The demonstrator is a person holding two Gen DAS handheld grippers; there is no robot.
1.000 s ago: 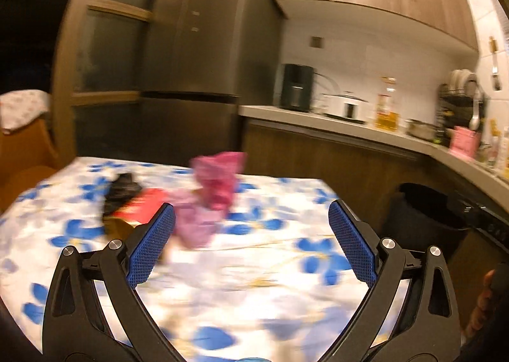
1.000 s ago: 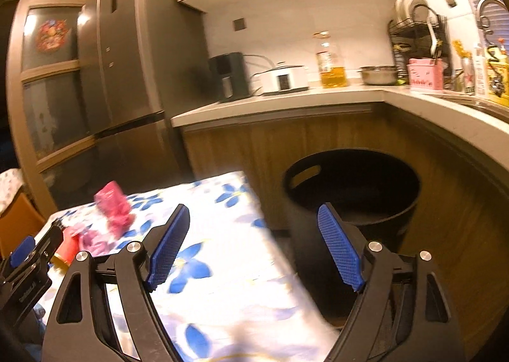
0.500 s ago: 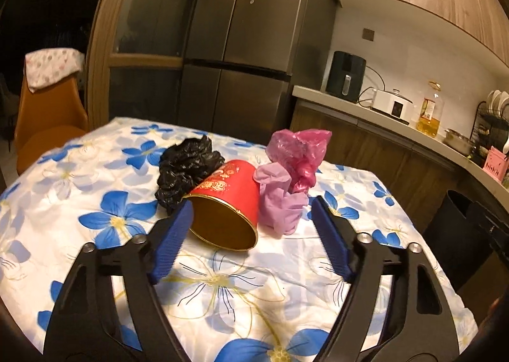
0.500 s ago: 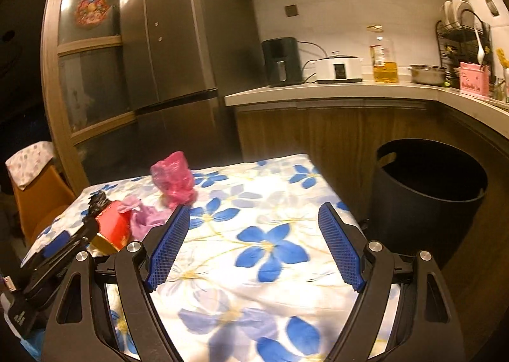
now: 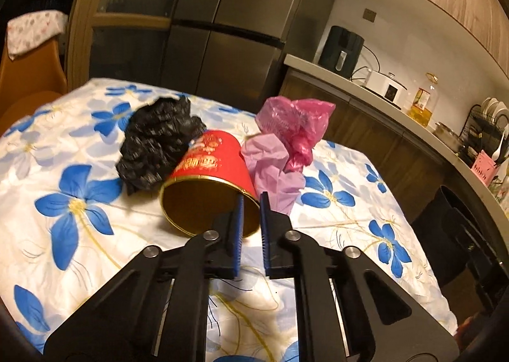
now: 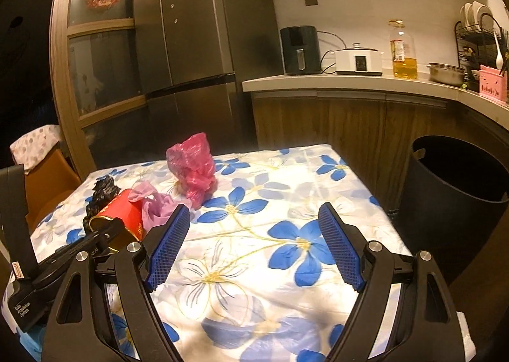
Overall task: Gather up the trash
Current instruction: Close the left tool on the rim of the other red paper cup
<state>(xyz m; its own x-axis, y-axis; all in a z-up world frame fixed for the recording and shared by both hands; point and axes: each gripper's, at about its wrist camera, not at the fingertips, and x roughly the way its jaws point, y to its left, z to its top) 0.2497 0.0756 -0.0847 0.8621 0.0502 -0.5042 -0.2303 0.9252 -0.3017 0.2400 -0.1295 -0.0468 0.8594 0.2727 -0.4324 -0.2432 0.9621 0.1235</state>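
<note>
Your left claw (image 5: 251,208) sits right at the red cup (image 5: 210,177), and its jaws are closing over the cup's wall at the near right part of the rim: one blue pad is inside the gold mouth, the other just outside it. From the left wrist view I judge the pads to be pinching the wall already, though a thin gap is hard to rule out.

The cup lies tipped on its side on the flowered tabletop (image 5: 79,203). Its long axis runs away from your left claw and slightly to that claw's left, with the open mouth facing you and the closed base pointing away. A crumpled black bag (image 5: 156,146) touches the cup on the claw's left; a lilac bag (image 5: 273,168) presses against it on the right, with a pink bag (image 5: 296,126) just beyond.

Your right claw (image 6: 251,250) hangs wide open over bare cloth, holding nothing, the cup well off to its left. The black bin (image 6: 451,190) stands off the tabletop's edge to its right, so lifting will likely mean carrying the cup across to that side.
</note>
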